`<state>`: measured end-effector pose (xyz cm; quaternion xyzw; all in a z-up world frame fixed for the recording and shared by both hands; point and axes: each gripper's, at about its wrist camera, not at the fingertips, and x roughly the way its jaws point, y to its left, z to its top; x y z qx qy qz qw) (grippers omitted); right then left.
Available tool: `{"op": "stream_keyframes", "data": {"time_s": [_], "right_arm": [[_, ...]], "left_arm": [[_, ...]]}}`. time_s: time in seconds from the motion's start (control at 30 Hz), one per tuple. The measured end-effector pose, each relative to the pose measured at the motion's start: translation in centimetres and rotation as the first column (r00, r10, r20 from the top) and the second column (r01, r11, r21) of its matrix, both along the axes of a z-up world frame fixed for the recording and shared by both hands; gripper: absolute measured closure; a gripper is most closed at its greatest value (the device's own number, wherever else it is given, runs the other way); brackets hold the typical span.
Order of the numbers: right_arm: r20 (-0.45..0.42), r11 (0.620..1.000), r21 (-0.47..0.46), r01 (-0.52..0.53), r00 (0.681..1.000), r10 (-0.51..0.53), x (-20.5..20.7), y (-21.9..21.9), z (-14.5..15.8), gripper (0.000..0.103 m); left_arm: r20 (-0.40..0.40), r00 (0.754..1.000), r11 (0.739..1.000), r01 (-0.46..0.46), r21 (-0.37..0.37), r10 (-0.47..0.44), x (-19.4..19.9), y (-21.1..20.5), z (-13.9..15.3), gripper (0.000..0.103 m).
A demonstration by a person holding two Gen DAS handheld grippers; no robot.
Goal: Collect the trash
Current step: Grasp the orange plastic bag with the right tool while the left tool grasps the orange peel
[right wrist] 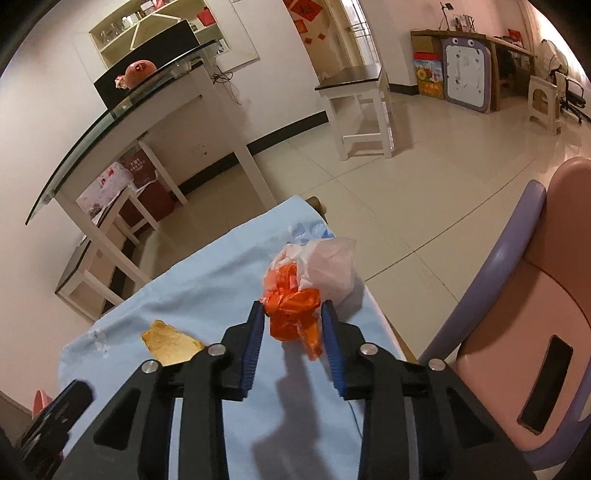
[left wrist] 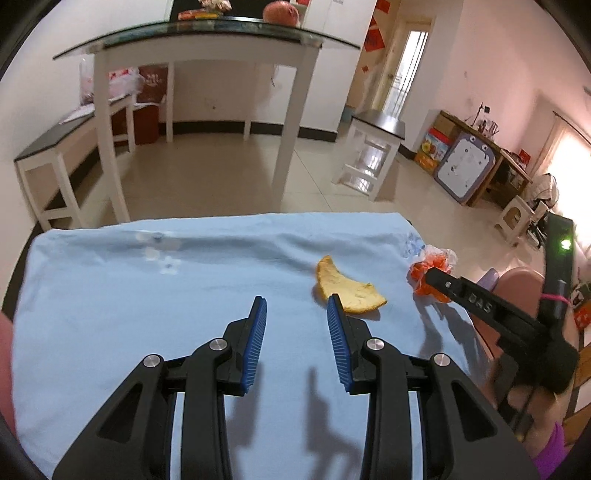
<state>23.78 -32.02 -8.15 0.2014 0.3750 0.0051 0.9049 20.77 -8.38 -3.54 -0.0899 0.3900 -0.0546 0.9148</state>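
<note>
Pale blue cloth (left wrist: 147,314), yellow-orange peel (left wrist: 347,288), orange and white crumpled bag (right wrist: 303,295), ribbed blue jaws

Home living room, glass-topped table (left wrist: 207,31), tiled floor (left wrist: 207,177), white stool (right wrist: 364,110)

Peel (right wrist: 171,341) edge (behind right claw (right wrist: 293,314)) hidden

A light blue cloth (left wrist: 147,314) lay in front of me. Past it stood a white table with a glass top (left wrist: 207,33), and a round orange fruit (left wrist: 280,13) sat on it. A white stool (left wrist: 373,155) stood on the floor. A pink and purple chair (right wrist: 535,295) was beside me.
</note>
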Motion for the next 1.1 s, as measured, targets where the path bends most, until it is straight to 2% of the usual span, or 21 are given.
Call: {"op": "stream_keyframes", "data": {"time_s": [0.23,0.33,0.37,0.4,0.47,0.63,0.67,0.73,0.8,1.1], "right_arm": [[-0.005,1.000,-0.023,-0.005,1.000,0.005,-0.3,0.6,-0.1,0.075],[-0.021,1.000,-0.019,-0.012,1.000,0.011,-0.1,0.6,-0.4,0.076],[-0.030,1.000,-0.020,-0.013,0.999,0.012,-0.1,0.7,-0.5,0.081],[-0.069,1.000,-0.017,-0.020,0.997,0.019,0.3,0.8,-1.1,0.095],[-0.080,1.000,0.013,-0.014,0.997,0.015,0.4,0.4,-1.5,0.095],[-0.080,1.000,0.007,-0.018,0.997,0.019,0.4,0.5,-1.6,0.095],[-0.080,1.000,0.009,-0.018,0.997,0.018,0.4,0.5,-1.6,0.095],[-0.080,1.000,0.008,-0.017,0.997,0.018,0.4,0.6,-1.6,0.096],[-0.079,1.000,0.005,-0.018,0.997,0.018,0.4,0.7,-1.6,0.096],[-0.077,1.000,0.007,-0.021,0.997,0.021,0.3,0.7,-1.6,0.096]], "left_arm": [[-0.038,0.999,1.000,-0.009,-0.010,0.009,3.2,-1.1,-1.7,0.068],[-0.031,1.000,1.000,-0.007,-0.026,0.006,3.7,-1.4,-2.1,0.068],[-0.026,1.000,1.000,-0.007,-0.030,0.006,3.9,-1.5,-2.2,0.068],[-0.021,1.000,1.000,-0.009,-0.028,0.009,4.0,-1.6,-2.3,0.068],[-0.018,1.000,1.000,-0.014,-0.018,0.014,4.6,-2.0,-2.6,0.068],[-0.019,1.000,1.000,-0.008,-0.027,0.007,5.2,-2.0,-3.2,0.069],[-0.020,1.000,1.000,-0.007,-0.029,0.006,5.2,-2.0,-3.3,0.070],[-0.021,1.000,0.999,-0.005,-0.038,0.004,5.2,-1.7,-3.2,0.091],[-0.019,1.000,0.999,0.002,-0.035,-0.003,5.2,-1.6,-3.2,0.099],[0.015,1.000,0.999,-0.003,-0.033,0.004,3.4,-0.9,-1.9,0.100]]}}
